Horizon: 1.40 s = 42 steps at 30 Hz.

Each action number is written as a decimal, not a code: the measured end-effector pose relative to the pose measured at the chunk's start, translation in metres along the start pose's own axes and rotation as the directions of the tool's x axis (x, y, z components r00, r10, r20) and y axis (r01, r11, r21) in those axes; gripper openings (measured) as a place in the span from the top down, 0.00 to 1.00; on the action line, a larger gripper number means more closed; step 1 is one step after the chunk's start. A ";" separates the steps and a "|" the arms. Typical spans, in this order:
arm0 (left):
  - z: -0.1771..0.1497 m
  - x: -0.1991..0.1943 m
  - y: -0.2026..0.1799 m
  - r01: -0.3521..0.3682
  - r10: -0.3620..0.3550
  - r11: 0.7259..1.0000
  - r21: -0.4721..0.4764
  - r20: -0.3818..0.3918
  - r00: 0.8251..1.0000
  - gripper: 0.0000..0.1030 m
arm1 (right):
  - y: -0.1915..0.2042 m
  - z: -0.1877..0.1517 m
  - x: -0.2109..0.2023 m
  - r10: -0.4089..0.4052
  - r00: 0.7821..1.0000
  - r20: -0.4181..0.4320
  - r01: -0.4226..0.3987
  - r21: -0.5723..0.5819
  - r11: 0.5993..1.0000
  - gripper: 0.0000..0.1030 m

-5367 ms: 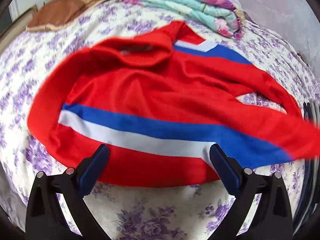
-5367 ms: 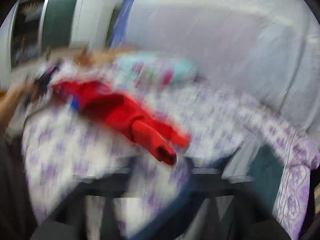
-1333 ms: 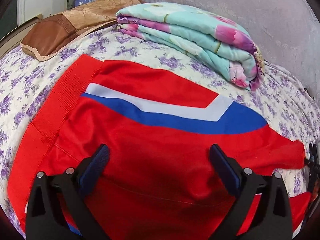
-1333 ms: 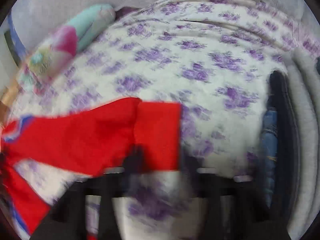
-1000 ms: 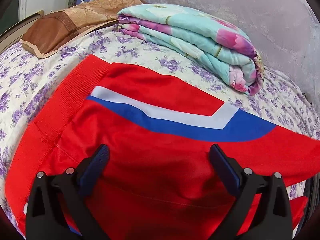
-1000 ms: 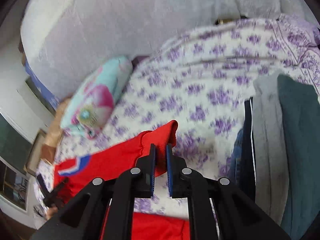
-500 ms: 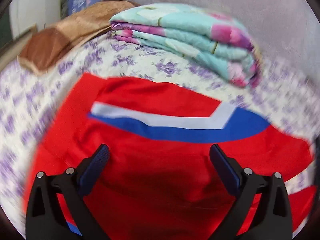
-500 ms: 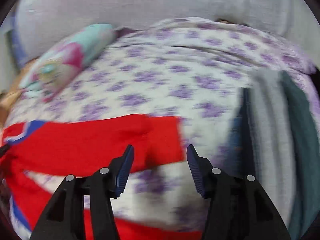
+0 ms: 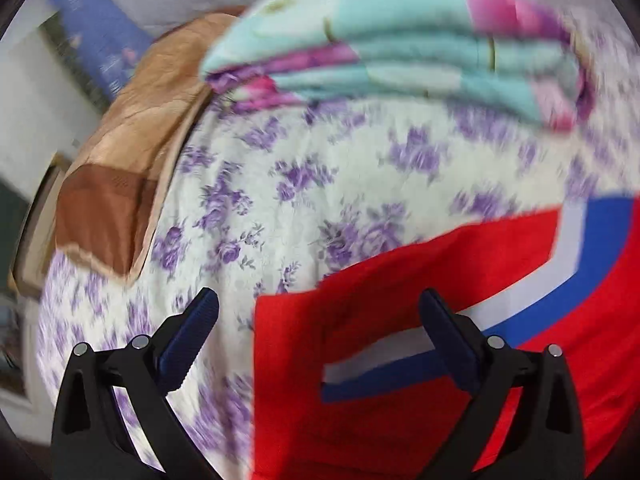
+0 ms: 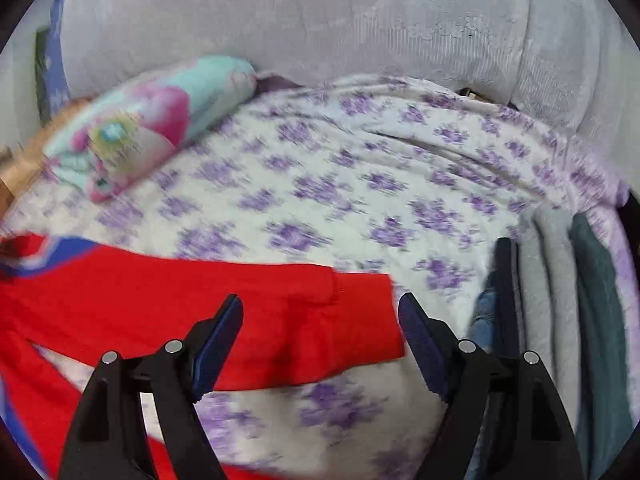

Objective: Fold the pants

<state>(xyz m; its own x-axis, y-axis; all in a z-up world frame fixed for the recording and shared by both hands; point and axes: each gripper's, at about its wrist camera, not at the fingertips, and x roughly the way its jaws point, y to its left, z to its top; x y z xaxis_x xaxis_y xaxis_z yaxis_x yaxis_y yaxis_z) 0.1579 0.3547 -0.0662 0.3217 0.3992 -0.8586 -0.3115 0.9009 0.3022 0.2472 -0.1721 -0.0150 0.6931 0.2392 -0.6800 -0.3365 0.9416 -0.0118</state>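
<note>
Red pants with a blue and white stripe (image 9: pixel 420 280) lie flat on a bed with a purple-flowered sheet (image 9: pixel 280 184). In the left wrist view my left gripper (image 9: pixel 318 320) is open and empty, over the waistband corner, the left finger over bare sheet. In the right wrist view one red leg (image 10: pixel 240 312) stretches to the right and its cuff end lies between the fingers of my right gripper (image 10: pixel 320 324), which is open and empty just above it. A second leg (image 10: pixel 24 392) shows at the lower left.
A folded teal and pink floral blanket (image 9: pixel 400 40) and a brown pillow (image 9: pixel 132 160) lie at the head of the bed. A stack of folded grey, dark and green clothes (image 10: pixel 560 300) stands at the bed's right edge. A grey curtain (image 10: pixel 360 12) hangs behind.
My left gripper has swung left, from over the seat of the pants to the waistband corner. My right gripper let go of the leg cuff, which now lies flat on the sheet.
</note>
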 end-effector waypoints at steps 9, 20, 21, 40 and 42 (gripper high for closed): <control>0.009 0.023 0.011 0.174 -0.175 0.984 0.045 0.008 0.985 0.64 | 0.015 -0.009 0.005 0.097 0.993 -0.064 -0.095 0.022 0.995 0.20; 0.029 -0.006 0.056 0.192 -0.155 0.931 -0.310 0.141 0.978 0.73 | 0.091 0.051 0.081 0.146 0.977 -0.158 -0.174 -0.185 0.967 0.15; 0.029 -0.001 0.055 0.200 -0.166 0.929 -0.310 0.133 0.977 0.70 | 0.099 0.054 0.096 0.143 0.971 -0.192 -0.181 -0.200 0.963 0.15; -0.004 -0.062 0.014 0.222 -0.157 0.921 -0.320 0.218 0.963 0.05 | 0.188 0.032 0.087 0.326 0.927 -0.183 -0.356 -0.165 0.920 0.40; -0.004 -0.062 -0.012 0.235 -0.184 0.937 -0.257 0.207 0.961 0.05 | 0.214 0.021 0.107 0.334 0.887 -0.319 -0.392 -0.140 0.909 0.44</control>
<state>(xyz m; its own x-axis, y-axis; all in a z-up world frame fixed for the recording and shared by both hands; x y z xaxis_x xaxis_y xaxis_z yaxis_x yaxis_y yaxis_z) 0.1383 0.3182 -0.0187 0.5513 0.2530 -0.7950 -0.4465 0.8944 -0.0250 0.2626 0.0595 -0.0749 0.2991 0.4508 -0.8410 -0.6670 0.7290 0.1536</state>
